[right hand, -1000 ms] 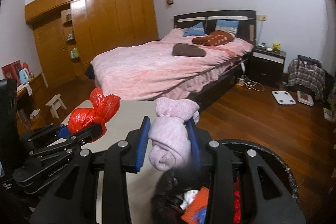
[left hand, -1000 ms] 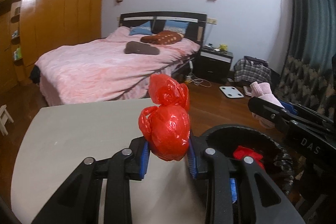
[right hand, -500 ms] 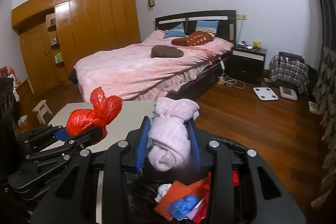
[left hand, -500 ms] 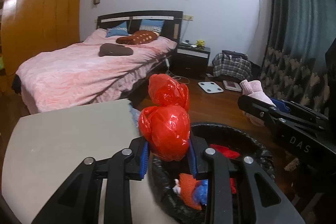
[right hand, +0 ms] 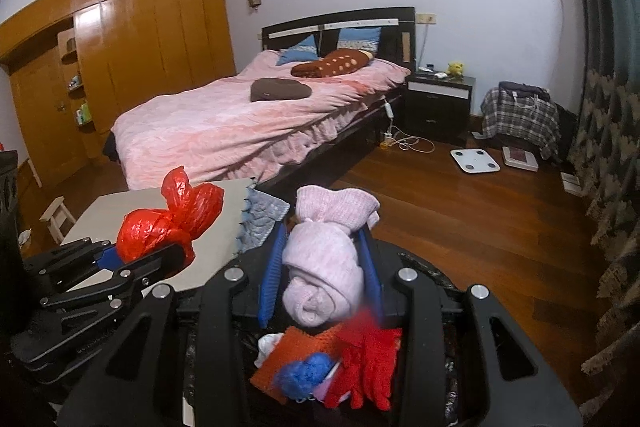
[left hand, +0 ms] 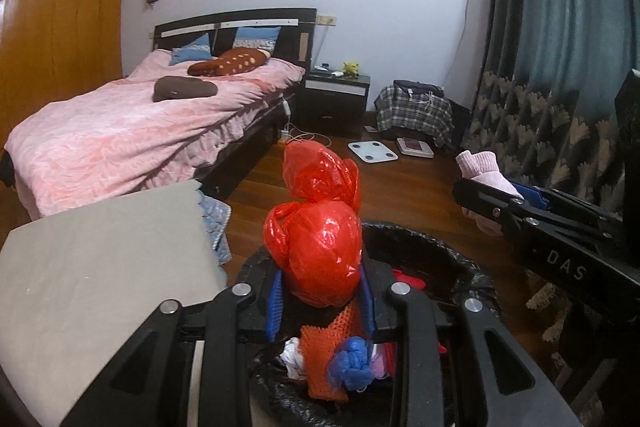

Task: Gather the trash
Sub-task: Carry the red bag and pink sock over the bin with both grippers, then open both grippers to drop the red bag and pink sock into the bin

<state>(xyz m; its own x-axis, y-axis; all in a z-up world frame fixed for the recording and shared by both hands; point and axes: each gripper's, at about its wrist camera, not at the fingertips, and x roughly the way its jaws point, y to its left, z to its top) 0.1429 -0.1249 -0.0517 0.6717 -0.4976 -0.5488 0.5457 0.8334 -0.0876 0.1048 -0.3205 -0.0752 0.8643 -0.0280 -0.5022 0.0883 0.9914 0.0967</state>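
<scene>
My left gripper (left hand: 322,297) is shut on a knotted red plastic bag (left hand: 316,247) and holds it over the black-lined trash bin (left hand: 460,259). In the right wrist view the same red bag (right hand: 160,227) shows at the left, clamped in the left gripper (right hand: 120,259). My right gripper (right hand: 320,279) is shut on a rolled pink sock (right hand: 324,267), also above the bin (right hand: 436,281). The pink sock (left hand: 484,171) appears at the right edge of the left wrist view. Inside the bin lie an orange cloth (right hand: 296,351), a blue crumpled bag (right hand: 304,375) and red gloves (right hand: 372,363).
A grey table (left hand: 100,259) stands left of the bin, with a blue quilted cloth (left hand: 214,223) hanging off its corner. Behind are a pink bed (right hand: 240,123), a nightstand (right hand: 438,103), a scale (right hand: 474,160) on the wooden floor and curtains (left hand: 560,47) at the right.
Both grippers have moved from over the table to above the bin, each keeping its hold. The bin's contents have come into view below the fingers.
</scene>
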